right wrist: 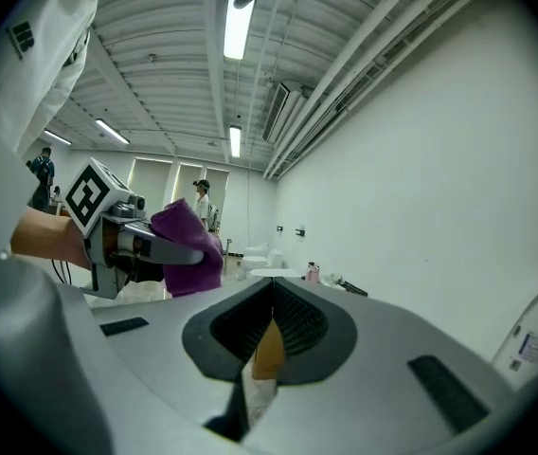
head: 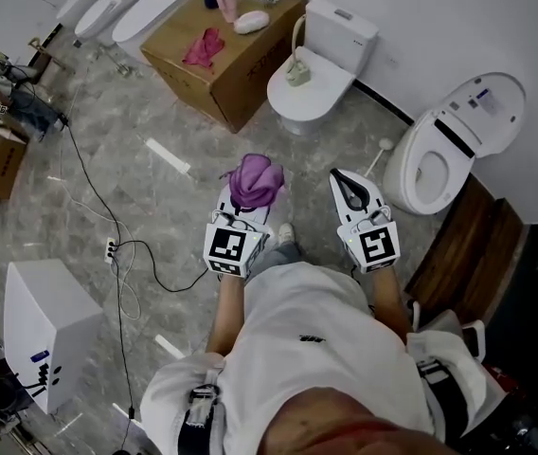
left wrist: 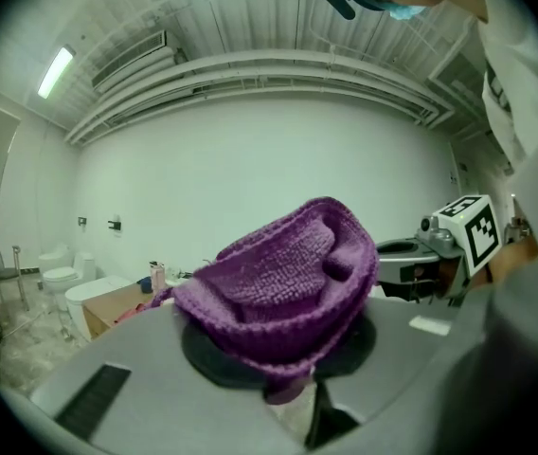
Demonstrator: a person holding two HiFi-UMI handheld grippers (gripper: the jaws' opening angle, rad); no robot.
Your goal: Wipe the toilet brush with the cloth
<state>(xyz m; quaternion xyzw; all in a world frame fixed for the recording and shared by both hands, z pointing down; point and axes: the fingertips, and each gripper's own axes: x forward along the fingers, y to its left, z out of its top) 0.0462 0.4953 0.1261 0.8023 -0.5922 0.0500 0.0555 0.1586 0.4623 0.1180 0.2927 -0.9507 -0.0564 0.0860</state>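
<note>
A crumpled purple cloth (head: 255,180) is clamped in my left gripper (head: 250,195), which is shut on it; in the left gripper view the cloth (left wrist: 283,287) bulges over the jaws and hides their tips. My right gripper (head: 348,180) is beside it on the right, shut and holding nothing, and its jaws meet in a thin slit (right wrist: 269,335). On the closed lid of the middle toilet (head: 321,69) ahead stands what looks like the toilet brush (head: 297,64), beige base and curved white handle. Both grippers are well short of it.
A cardboard box (head: 241,74) with a pink cloth (head: 205,47) and small items stands to the left of that toilet. An open-lidded toilet (head: 458,131) with a thin white stick (head: 378,154) leaning by it is on the right, next to a wooden pallet (head: 468,245). Cables (head: 108,226) cross the floor on the left.
</note>
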